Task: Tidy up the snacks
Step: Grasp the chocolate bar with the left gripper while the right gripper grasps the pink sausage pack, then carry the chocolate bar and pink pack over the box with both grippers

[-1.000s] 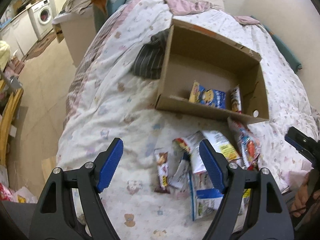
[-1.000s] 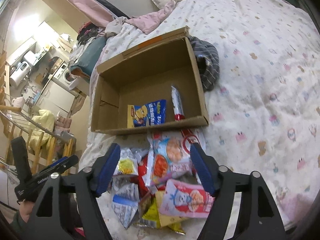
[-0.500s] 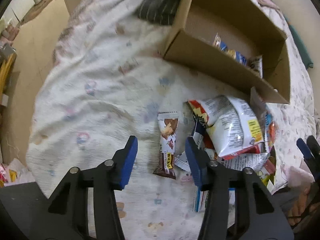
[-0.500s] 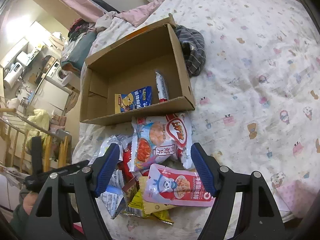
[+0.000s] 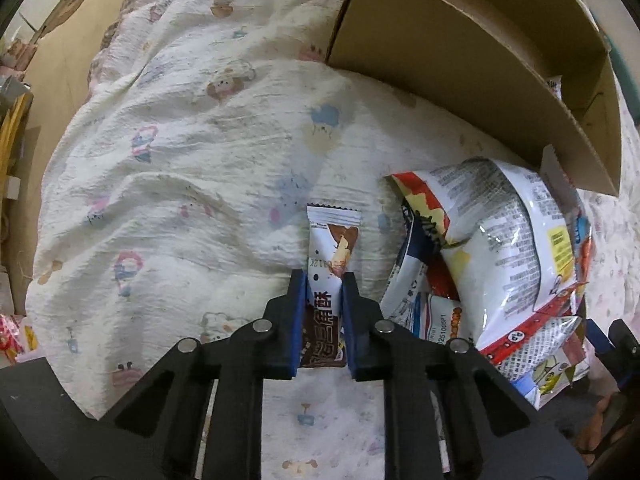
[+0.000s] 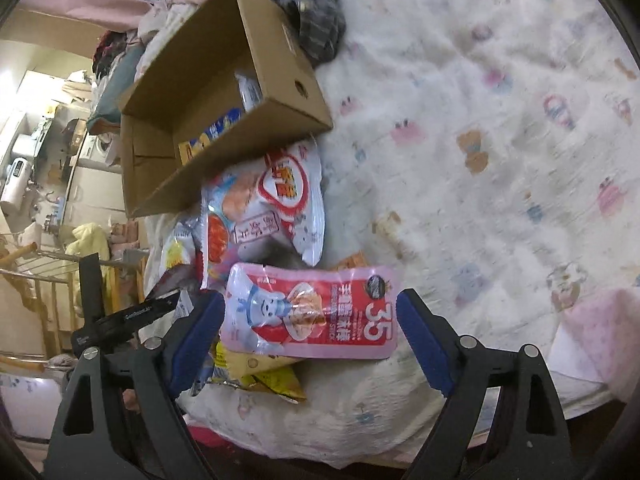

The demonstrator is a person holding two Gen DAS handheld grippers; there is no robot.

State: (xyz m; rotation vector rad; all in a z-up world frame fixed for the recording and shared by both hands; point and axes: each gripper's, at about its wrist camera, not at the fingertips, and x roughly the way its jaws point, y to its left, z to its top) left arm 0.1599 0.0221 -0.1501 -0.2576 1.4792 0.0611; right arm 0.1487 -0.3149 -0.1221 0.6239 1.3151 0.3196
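My left gripper is shut on a brown and white chocolate bar wrapper that lies on the bedspread. A pile of snack bags lies to its right, in front of an open cardboard box. In the right wrist view my right gripper is open, its fingers on either side of a pink snack pouch on top of the pile. A red and white chip bag lies beyond it, against the box, which holds a blue and yellow packet.
A patterned cream bedspread covers the bed, with its edge and the floor at the left. A dark striped cloth lies behind the box. A yellow packet pokes out under the pink pouch. Kitchen clutter stands far left.
My left gripper has come down and shut on the chocolate bar. My right gripper has lowered and moved around the pink pouch, still open.
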